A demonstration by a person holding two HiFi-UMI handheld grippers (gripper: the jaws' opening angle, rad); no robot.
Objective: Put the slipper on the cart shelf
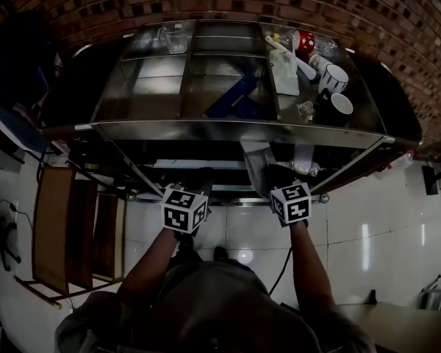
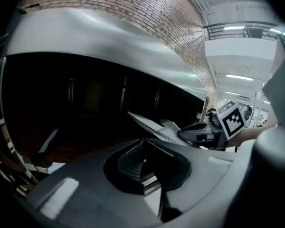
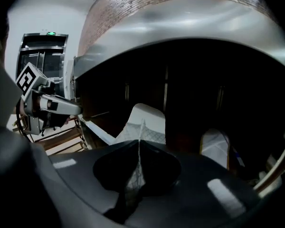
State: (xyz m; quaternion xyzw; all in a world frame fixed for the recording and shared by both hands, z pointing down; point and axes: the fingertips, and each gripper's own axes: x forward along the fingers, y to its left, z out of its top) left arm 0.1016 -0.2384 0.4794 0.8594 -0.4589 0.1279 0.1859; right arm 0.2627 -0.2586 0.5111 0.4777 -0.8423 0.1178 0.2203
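Grey slipper (image 3: 147, 120) pinched, R gripper (image 3: 139, 145).

pale quilted slipper (image 3: 143, 122), edge pinched in the right claw (image 3: 138, 146), held out at the cart's dark lower shelf (image 3: 99, 134).

The left gripper (image 2: 145, 148) at 6 o'clock has its jaws apart, with nothing between them. At 3 o'clock the right gripper (image 2: 181, 134) pinches a pale slipper (image 2: 154, 126). The shiny cart (image 2: 109, 37) curves across 12 o'clock
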